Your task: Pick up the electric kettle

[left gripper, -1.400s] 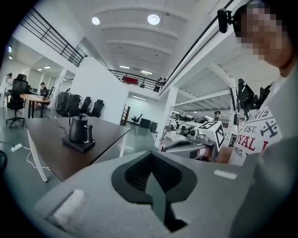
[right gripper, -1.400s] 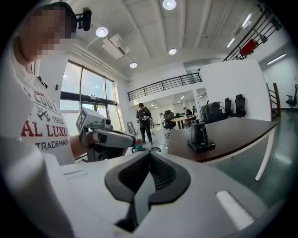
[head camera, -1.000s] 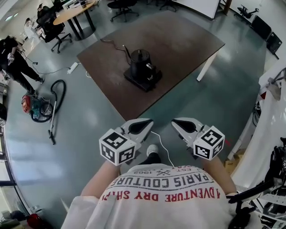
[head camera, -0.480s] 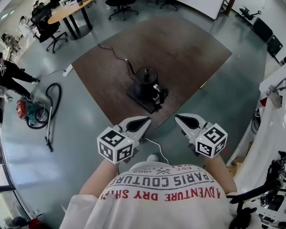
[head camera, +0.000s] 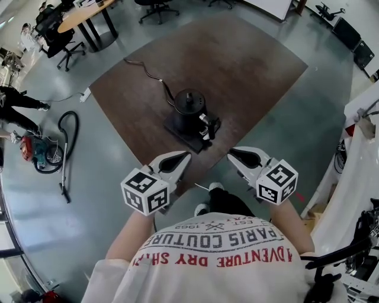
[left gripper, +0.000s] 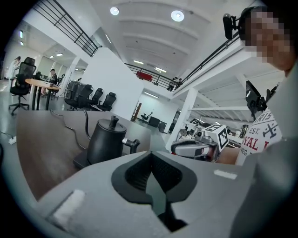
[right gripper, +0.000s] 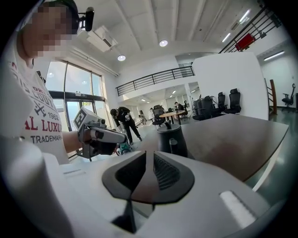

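The black electric kettle (head camera: 189,109) stands on its dark base (head camera: 190,132) near the front edge of the brown table (head camera: 243,53), handle toward me. The kettle (left gripper: 106,142) shows ahead-left in the left gripper view, and the kettle (right gripper: 171,139) straight ahead in the right gripper view. My left gripper (head camera: 180,156) is shut and empty, short of the table edge, below-left of the kettle. My right gripper (head camera: 234,153) hovers below-right of it. Its jaws are opening, a narrow gap shows, and nothing is between them. Neither gripper touches the kettle.
A black cable (head camera: 148,71) runs from the kettle across the table to a power strip (head camera: 86,93) on the floor. A vacuum cleaner (head camera: 41,151) lies at the left. Office chairs, a round table (head camera: 89,15) and people stand at the far left.
I have walked up to the table: the kettle now sits closer and more central. Both grippers moved forward toward the table's front edge.
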`<state>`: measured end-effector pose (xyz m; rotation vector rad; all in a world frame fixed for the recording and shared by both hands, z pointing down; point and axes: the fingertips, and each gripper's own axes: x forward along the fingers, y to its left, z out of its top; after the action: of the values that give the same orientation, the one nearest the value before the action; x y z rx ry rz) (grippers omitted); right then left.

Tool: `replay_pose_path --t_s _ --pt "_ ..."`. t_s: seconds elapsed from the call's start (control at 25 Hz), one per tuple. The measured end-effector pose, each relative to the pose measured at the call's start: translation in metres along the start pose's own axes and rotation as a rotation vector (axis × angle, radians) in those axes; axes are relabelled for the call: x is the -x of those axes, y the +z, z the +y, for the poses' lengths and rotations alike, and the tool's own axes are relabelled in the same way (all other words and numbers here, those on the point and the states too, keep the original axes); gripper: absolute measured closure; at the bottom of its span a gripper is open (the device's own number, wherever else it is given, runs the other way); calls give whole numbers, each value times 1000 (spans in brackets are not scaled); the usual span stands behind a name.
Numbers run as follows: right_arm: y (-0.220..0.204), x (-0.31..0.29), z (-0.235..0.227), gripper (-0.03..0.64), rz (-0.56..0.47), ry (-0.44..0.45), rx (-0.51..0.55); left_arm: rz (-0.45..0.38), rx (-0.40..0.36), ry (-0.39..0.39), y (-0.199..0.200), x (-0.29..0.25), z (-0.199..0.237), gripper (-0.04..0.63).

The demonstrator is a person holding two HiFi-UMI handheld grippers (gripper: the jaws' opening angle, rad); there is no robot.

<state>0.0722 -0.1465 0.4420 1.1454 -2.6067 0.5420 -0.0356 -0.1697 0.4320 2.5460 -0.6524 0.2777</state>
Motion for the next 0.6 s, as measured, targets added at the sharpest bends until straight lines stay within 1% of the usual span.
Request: replay_pose_path --t_s 0.12,0.24,0.32,0.4,0.52,0.6 --pt "0 -4 -14 548 -10 20 7 -3 -8 17 2 -10 1 595" --pt "-1 -17 -29 539 -8 57 0 -4 6 74 3 -13 14 595" --pt "-1 -30 -40 525 3 83 3 -22 18 100 7 -13 25 594" --pt "1 -42 -50 516 6 100 19 -47 6 100 13 -15 32 595" --pt "-4 -61 -55 499 19 134 33 -56 -20 112 16 -14 43 594" --pt "-10 -73 -56 492 39 161 36 -76 -11 133 19 -13 53 594"
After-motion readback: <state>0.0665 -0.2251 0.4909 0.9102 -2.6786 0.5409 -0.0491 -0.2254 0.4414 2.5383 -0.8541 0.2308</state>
